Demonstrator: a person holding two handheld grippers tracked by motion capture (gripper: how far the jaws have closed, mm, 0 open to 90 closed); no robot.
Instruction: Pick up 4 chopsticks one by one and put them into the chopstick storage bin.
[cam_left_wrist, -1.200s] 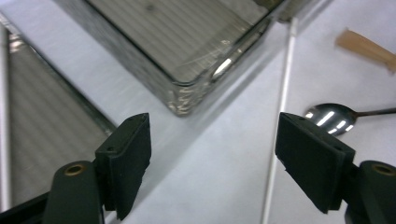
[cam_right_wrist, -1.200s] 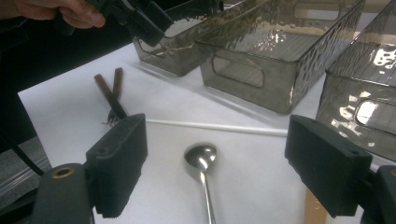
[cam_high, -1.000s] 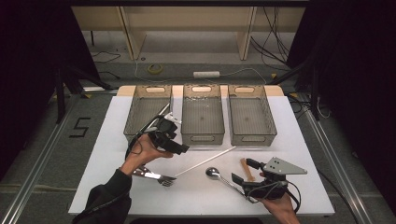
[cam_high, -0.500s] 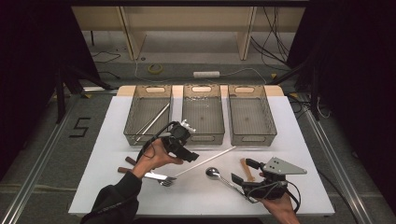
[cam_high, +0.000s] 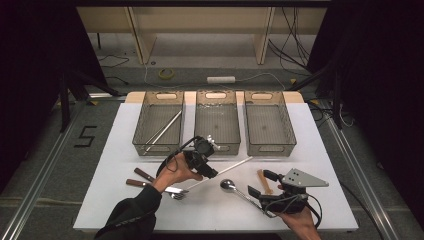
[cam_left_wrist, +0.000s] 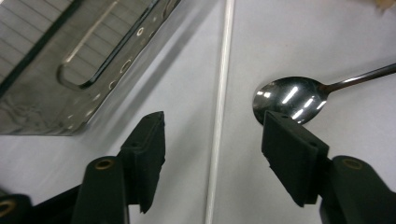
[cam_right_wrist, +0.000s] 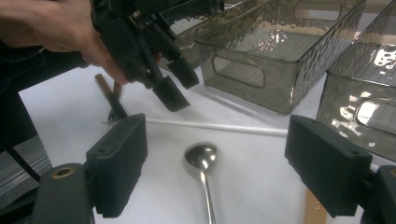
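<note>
Between the left tongs (cam_left_wrist: 212, 140) we see the white chopstick (cam_left_wrist: 219, 112) running straight up the gap, its long axis lined up with the reach of the tongs rather than across it. In the high view the stick (cam_high: 227, 170) lies flat on the desk (cam_high: 120, 145), slanting from near-left to far-right, just in front of the middle bin (cam_high: 217, 120). Our left tongs (cam_high: 206, 167) sit right over its near half, jaws apart and just now narrowing, pads either side of the stick but not yet pressing it. The spoon (cam_left_wrist: 287, 98) lies just to the right, bowl close beside the right pad, so we judge the closing jaws could nudge it. Our right tongs (cam_high: 265, 186) hold off at the near right, jaws wide apart on nothing, the spoon (cam_right_wrist: 201, 156) lying ahead between them. The left hand is plainly nearer the stick.
</note>
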